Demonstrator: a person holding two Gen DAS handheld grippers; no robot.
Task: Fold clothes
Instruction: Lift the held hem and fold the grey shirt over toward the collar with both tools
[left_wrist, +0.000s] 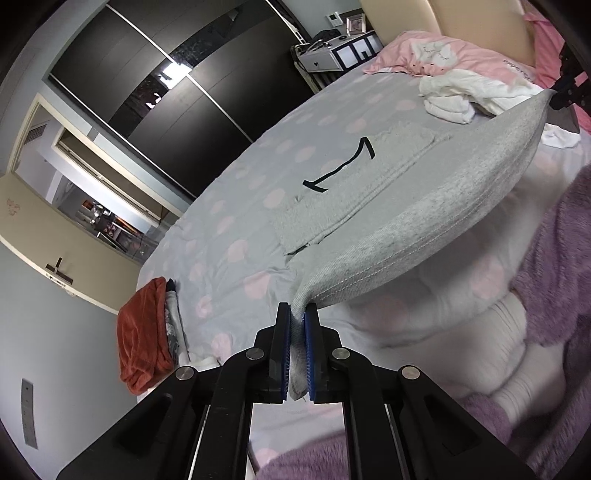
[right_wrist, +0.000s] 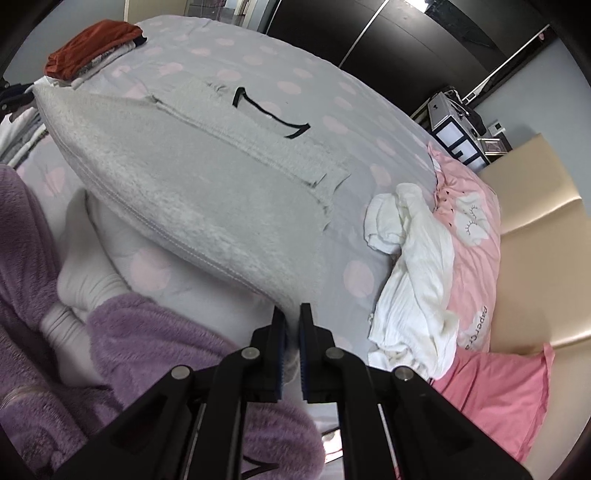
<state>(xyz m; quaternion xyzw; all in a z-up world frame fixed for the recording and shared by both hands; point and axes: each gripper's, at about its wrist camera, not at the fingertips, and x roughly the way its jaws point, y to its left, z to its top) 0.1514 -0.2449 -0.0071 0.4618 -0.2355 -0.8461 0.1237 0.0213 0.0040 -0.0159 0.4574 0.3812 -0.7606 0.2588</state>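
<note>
Home bedroom: bed (left_wrist: 240, 206), wardrobe (left_wrist: 155, 85).

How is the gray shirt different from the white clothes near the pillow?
The gray shirt is partly spread flat, its near edge lifted by both grippers; the white clothes lie crumpled in a heap, untouched. The gray shirt has a black mark; the white clothes look plain. Both are on the bed.
</note>
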